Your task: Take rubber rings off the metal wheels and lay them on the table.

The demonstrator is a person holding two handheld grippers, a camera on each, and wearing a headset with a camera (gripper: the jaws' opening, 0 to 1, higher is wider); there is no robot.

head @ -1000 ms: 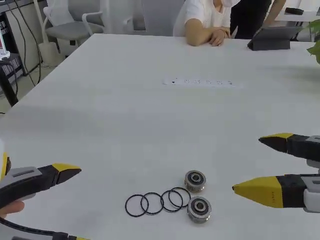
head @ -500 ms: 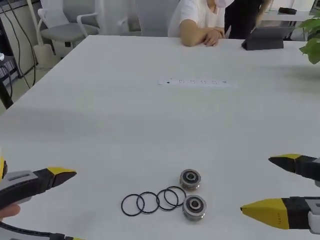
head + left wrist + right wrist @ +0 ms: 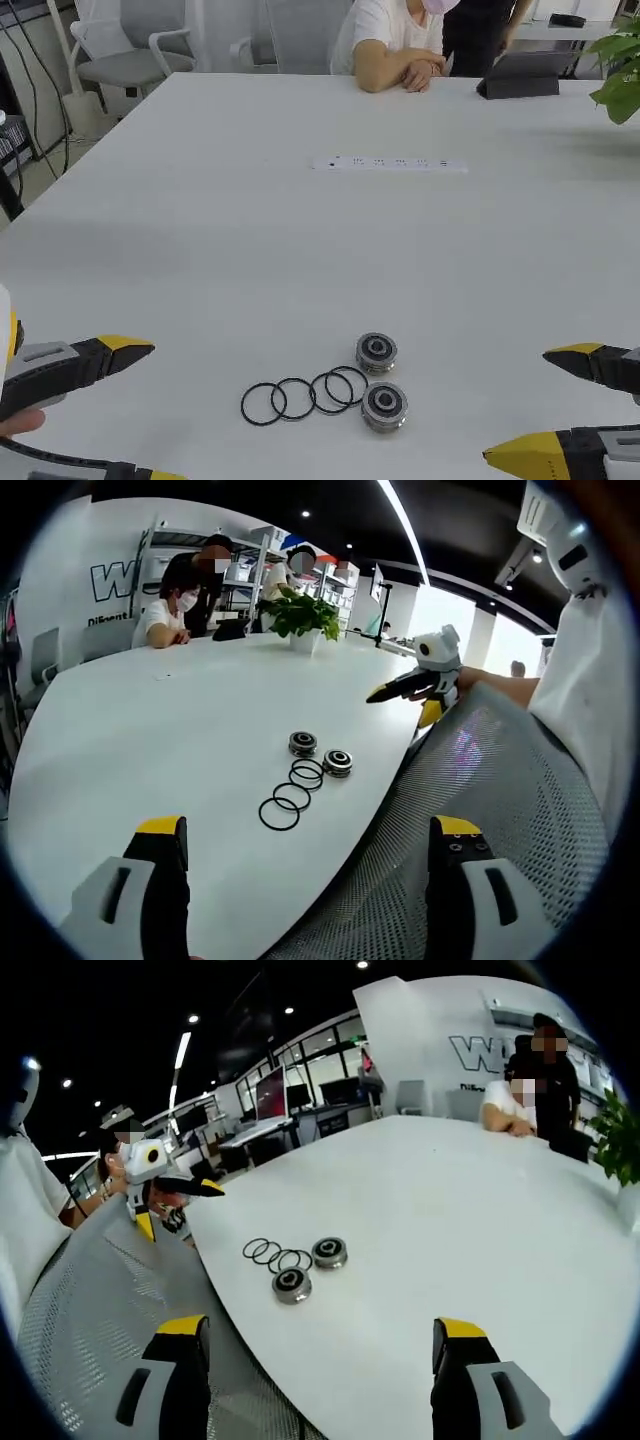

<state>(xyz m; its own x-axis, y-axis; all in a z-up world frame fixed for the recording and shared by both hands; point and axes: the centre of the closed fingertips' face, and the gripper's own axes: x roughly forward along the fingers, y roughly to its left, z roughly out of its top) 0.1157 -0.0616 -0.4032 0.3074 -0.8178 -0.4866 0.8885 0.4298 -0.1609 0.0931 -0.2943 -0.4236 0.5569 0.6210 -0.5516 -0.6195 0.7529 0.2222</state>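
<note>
Now your white bench carries the parts near its front edge, and you hold both grippers low over that edge, jaws spread wide with nothing between them: the left gripper at your left, the right gripper at your right, each well apart from the parts. Between them the far wheel and the near wheel lie flat, just beside each other. Four black rings lie flat on the bench in an overlapping row running left from the wheels, the rightmost just beside both.
</note>
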